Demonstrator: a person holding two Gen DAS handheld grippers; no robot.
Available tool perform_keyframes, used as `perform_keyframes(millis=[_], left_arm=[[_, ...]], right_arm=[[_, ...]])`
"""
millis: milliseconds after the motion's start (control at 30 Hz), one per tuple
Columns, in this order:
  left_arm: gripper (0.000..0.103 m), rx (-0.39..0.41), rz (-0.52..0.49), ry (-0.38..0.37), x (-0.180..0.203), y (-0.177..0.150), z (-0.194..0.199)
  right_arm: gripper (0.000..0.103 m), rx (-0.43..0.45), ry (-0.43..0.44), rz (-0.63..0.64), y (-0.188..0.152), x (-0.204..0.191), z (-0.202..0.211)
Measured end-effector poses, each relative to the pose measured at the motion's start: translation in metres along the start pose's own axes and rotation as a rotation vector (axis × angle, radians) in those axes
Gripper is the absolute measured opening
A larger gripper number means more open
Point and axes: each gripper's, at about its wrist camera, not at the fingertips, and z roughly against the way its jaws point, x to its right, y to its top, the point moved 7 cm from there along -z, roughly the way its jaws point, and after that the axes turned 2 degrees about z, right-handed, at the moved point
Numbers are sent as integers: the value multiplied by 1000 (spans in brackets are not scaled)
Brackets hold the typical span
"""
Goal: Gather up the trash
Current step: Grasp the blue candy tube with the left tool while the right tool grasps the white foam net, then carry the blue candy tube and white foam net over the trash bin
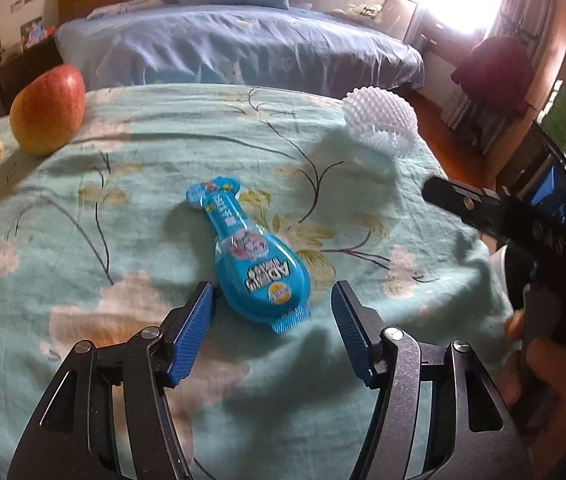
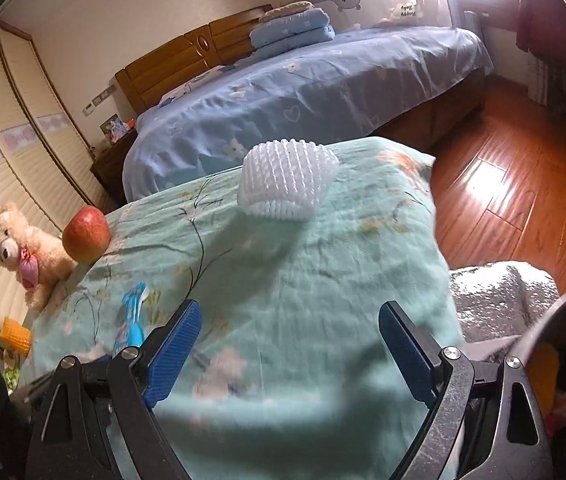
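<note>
Wrinkled teal floral cloth [image 1: 123,208]: glossy blue wrapper [image 1: 251,256] btwn left gripper [image 1: 273,300] spread jaws; right gripper [image 2: 289,320] jaws spread, empty.

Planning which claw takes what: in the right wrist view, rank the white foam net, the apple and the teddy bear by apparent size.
1. white foam net, largest.
2. teddy bear.
3. apple, smallest.
These are apparent sizes only; the three lie at different distances from the camera.

wrapper [image 1: 249,258]: glossy plastic | bedspread [image 1: 123,208]: matt cloth | fruit net [image 2: 287,180]: foam mesh
</note>
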Motion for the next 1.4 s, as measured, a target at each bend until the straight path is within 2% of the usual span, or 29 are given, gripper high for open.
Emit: perform_keyframes(millis=[167, 267, 600, 633, 700, 767, 800, 900, 1233, 1400], left_arm=[[60, 12, -37, 39, -7, 9, -9], [53, 19, -55, 49, -10, 15, -13], [52, 30, -32, 20, -21, 40, -27], [52, 31, -32, 18, -20, 39, -26], [52, 33, -30, 10, -21, 39, -25], [52, 35, -26, 4, -21, 39, -25], [51, 37, -26, 1, -21, 38, -23], [51, 45, -28, -2, -21, 33, -17], [51, 57, -2, -48, -20, 2, 17], [51, 66, -27, -75, -5, -13, 34]], right_arm=[[91, -7, 13, -13, 20, 0, -24], [91, -7, 20, -32, 32, 1, -38], [90, 6, 14, -53, 61, 5, -69], [88, 7, 5, -51, 62, 5, -71], [60, 6, -19, -45, 62, 7, -73], [51, 4, -22, -49, 60, 9, -73], [43, 7, -18, -48, 60, 9, -71], [34, 4, -4, -36, 56, 6, -66], [31, 12, 59, -39, 8, -10, -12], [31, 23, 54, -28, -15, -16, 13]])
